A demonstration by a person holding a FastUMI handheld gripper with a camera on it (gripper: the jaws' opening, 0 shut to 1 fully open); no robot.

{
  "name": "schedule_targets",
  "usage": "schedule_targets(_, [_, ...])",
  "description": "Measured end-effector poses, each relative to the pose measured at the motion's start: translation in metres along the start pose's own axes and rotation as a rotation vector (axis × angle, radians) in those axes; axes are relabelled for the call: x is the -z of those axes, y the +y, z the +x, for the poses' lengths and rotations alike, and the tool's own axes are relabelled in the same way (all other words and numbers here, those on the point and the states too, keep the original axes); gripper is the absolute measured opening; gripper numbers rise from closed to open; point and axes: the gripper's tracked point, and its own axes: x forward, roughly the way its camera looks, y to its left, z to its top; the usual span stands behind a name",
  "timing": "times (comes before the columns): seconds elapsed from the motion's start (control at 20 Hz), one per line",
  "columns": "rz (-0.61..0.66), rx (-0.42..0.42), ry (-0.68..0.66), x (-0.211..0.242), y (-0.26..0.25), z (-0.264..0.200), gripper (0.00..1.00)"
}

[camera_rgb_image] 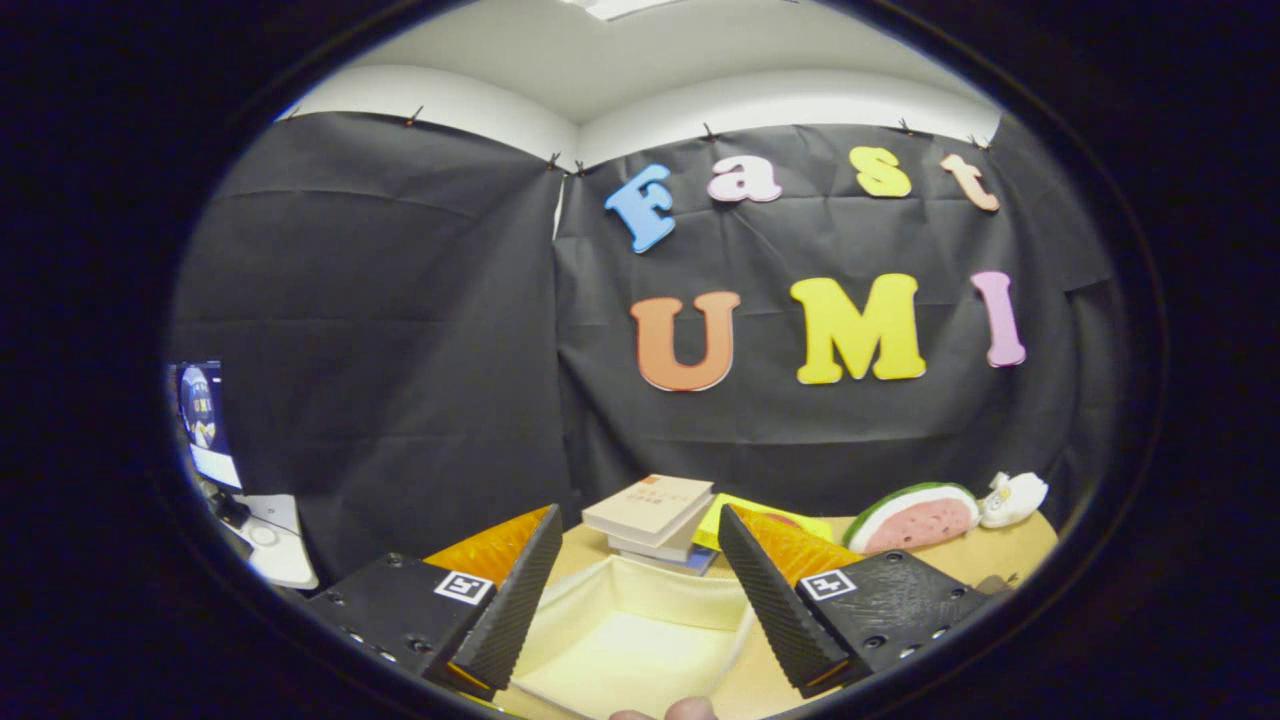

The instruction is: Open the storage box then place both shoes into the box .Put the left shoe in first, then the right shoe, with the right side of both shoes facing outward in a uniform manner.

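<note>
Tabletop (1010,555) of tan board runs from the fingers back to a black cloth wall (400,330), which folds into a corner beyond the left finger. White ceiling (640,60) shows above the cloth. A monitor (205,420) on a white stand sits beyond the table's left side.

Gripper (640,590) hangs over the table with its two ribbed black fingers (515,600) spread wide apart, released and holding nothing. Storage box (640,640), cream fabric, lies open between and just below the fingers; its pale interior floor is visible and holds nothing that can be seen. Its far wall stands just short of a stack of books (650,515), which rests near the cloth. A yellow-green flat item (745,510) lies just right of the books, partly hidden by the right finger. A watermelon-slice toy (915,520) and a small white plush (1015,497) sit further right, well apart from the box. Bare board lies around the toy. Fingertips of a person (665,711) show at the box's near rim.
</note>
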Motion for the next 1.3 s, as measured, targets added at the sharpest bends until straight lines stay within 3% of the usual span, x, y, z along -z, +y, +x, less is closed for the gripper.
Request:
schedule_targets(0.35, [-0.052, 0.220, 0.084, 0.037, -0.172, -0.063, 0.96])
schedule_targets(0.6, [-0.009, 0.324, 0.283, 0.116, -0.249, -0.085, 0.96])
schedule_targets(0.9, [0.094, 0.324, 0.540, 0.207, -0.280, -0.084, 0.96])
schedule_targets(1.25, [0.180, 0.334, 0.699, 0.261, -0.293, -0.079, 0.96])
schedule_targets(1.3, [0.196, 0.328, 0.714, 0.265, -0.291, -0.077, 0.92])
